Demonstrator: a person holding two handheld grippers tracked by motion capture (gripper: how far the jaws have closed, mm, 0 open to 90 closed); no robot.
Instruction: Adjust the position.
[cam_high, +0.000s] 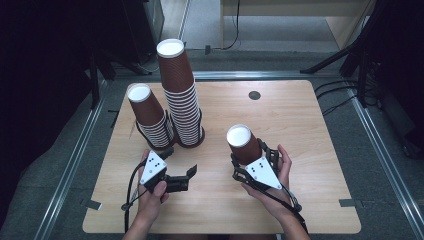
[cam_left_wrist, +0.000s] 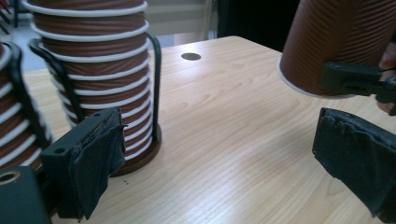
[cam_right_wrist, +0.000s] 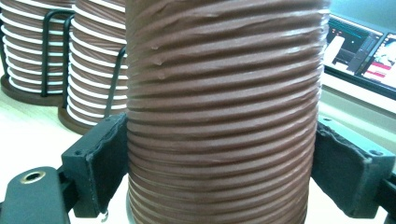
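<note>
Wooden table (cam_high: 310, 130), two cup stacks (cam_high: 181, 95)

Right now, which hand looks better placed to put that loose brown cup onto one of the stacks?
The right. Its claw is already shut on the upside-down cup, probably ready to carry to the shorter stack or the taller stack. The left claw is open and holds nothing.
</note>
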